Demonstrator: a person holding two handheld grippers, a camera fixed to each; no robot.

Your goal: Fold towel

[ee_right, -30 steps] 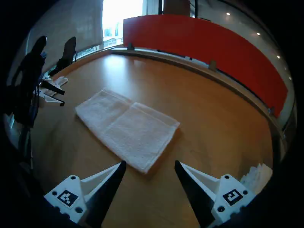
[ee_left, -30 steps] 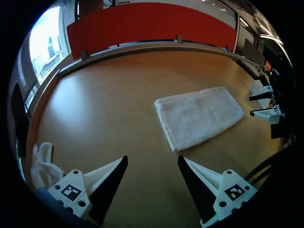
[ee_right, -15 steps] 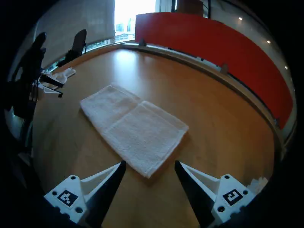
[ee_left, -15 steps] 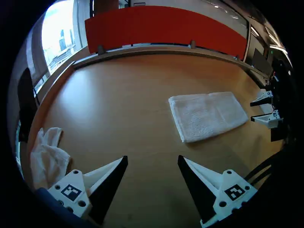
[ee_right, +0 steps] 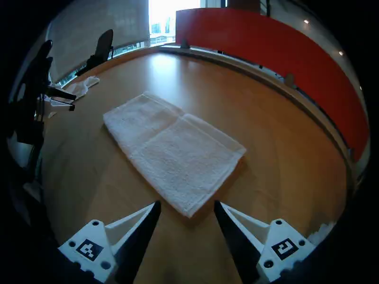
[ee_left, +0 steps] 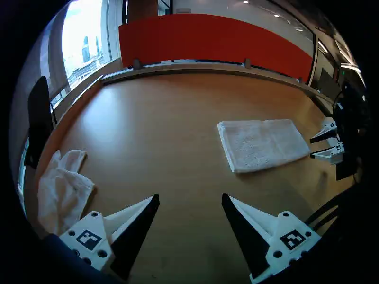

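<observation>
A white folded towel (ee_left: pixel 263 144) (ee_right: pixel 173 150) lies flat on the wooden table (ee_left: pixel 156 132). In the left gripper view it sits right of centre, well beyond my left gripper (ee_left: pixel 189 202), which is open and holds nothing. The right gripper view has my right gripper (ee_right: pixel 186 209) open just short of the towel's near corner, not touching it. My right gripper (ee_left: pixel 316 146) also appears far right in the left gripper view, beside the towel's end. My left gripper (ee_right: pixel 66 102) appears far left in the right gripper view.
A crumpled white cloth (ee_left: pixel 61 187) (ee_right: pixel 83 86) lies near the table's edge, left of my left gripper. A red partition (ee_left: pixel 213 40) (ee_right: pixel 284 52) runs along the table's far side. Dark chairs (ee_right: pixel 102 45) and bright windows stand beyond.
My left gripper has swung left and back, so the towel looks smaller and the crumpled cloth has come more into view. My right gripper has edged closer to the towel's corner, its fingers slightly narrower.
</observation>
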